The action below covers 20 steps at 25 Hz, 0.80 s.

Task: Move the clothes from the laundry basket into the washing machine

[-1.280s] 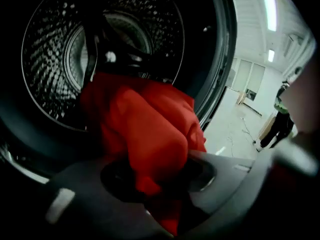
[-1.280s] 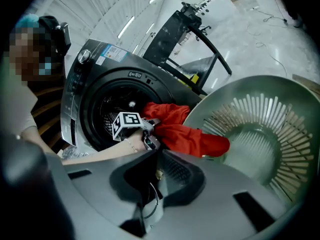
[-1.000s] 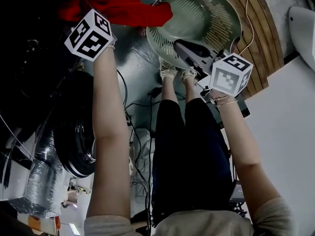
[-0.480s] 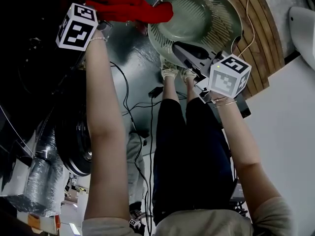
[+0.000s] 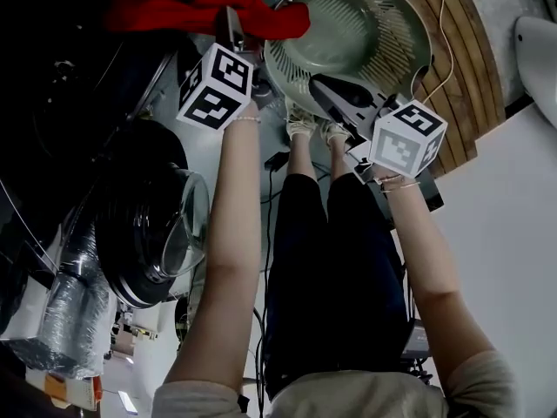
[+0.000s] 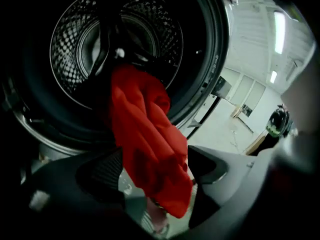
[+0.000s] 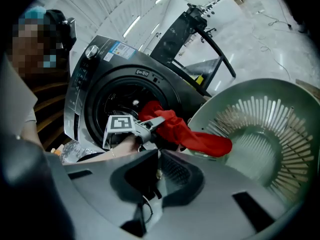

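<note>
Left claw (image 6: 155, 180) jaws are seen set wide apart, having just been opening, and a crumpled bright red fabric garment (image 6: 145, 134) hangs between them without being pressed by either pad. In the left gripper view the garment is draped out of the perforated steel drum (image 6: 75, 39) of a dark grey front-loading washing machine (image 7: 92, 79), over the dark door seal and down towards the claw. Its upper end is lost in the dark of the drum mouth.

In the head view the left claw (image 5: 233, 31) is held at the lower edge of the garment (image 5: 200, 3). One end of the garment is laid over the rim of a round pale green plastic laundry basket with slotted walls (image 5: 387, 24). The basket is set just beside the machine. The machine's round glass door (image 5: 178, 225) is swung open to the side.

The right claw (image 7: 157, 163) is closed, its jaws brought together, and it is held above the near rim of the basket (image 7: 280, 134). From the right gripper view the left claw (image 7: 159, 120) is seen at the drum mouth with the garment (image 7: 200, 139) trailing from there to the basket rim. In the head view the right claw (image 5: 329, 85) is placed over the basket edge, above the person's dark trousers (image 5: 335, 259).
</note>
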Available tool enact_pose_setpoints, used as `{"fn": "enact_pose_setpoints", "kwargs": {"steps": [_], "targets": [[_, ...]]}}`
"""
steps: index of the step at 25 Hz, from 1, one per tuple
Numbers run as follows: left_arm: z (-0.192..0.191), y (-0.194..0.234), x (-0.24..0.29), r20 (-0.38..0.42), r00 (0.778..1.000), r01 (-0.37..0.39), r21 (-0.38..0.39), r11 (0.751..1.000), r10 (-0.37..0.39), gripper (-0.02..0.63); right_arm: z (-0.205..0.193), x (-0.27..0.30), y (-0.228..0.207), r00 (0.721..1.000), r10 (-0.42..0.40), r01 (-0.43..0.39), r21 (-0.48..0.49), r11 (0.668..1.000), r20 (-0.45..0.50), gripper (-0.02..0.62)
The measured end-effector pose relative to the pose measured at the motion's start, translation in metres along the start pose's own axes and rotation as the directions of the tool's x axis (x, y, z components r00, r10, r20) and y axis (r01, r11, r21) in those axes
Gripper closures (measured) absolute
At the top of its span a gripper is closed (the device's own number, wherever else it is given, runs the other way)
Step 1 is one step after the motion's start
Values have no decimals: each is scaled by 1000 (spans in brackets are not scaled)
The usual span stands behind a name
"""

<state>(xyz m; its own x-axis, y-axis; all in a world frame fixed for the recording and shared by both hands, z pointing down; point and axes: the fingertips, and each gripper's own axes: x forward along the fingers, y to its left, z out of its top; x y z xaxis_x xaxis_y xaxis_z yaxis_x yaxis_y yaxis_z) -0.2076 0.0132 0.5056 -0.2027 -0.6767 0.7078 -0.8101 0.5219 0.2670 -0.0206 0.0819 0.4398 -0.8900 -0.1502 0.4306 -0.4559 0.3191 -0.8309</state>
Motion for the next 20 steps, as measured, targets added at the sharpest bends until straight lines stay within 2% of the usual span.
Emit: {"fn": "enact_pose_setpoints", "kwargs": {"steps": [2, 5, 8, 9, 10, 11, 12, 16, 20], "targets": [[-14, -21, 11, -33, 999, 34, -26, 999, -35, 210, -1, -2, -4, 1000, -4, 4, 3, 1000, -3, 566], [-21, -27, 37, -57, 998, 8, 1, 1000, -8, 209, -4, -4, -11, 1000, -19, 19, -3, 1000, -8, 566], [-18, -18, 59, -68, 997, -27, 80, 996, 32, 240, -4, -3, -15, 999, -32, 32, -14, 999, -10, 566], [-16, -14, 62, -67, 996, -43, 117, 992, 51, 328, -4, -3, -16, 999, -31, 31, -15, 999, -10, 566], [-13, -10, 61, -59, 996, -59, 148, 987, 69, 447, -3, -4, -16, 1000, -28, 28, -16, 999, -9, 566], [-9, -6, 57, -46, 996, -70, 167, 983, 79, 502, -3, -5, -16, 1000, -26, 26, -17, 1000, -8, 566], [-5, -3, 51, -32, 996, -74, 173, 982, 80, 514, -3, -6, -15, 1000, -25, 24, -17, 1000, -6, 566], [39, 24, 29, 72, 994, -88, 150, 985, 78, 525, -1, -3, -7, 1000, -8, 8, -17, 1000, 5, 569], [100, 55, 23, 185, 976, -142, 132, 981, 116, 527, 1, 7, 4, 1000, 21, -22, -42, 999, -6, 569]]}}
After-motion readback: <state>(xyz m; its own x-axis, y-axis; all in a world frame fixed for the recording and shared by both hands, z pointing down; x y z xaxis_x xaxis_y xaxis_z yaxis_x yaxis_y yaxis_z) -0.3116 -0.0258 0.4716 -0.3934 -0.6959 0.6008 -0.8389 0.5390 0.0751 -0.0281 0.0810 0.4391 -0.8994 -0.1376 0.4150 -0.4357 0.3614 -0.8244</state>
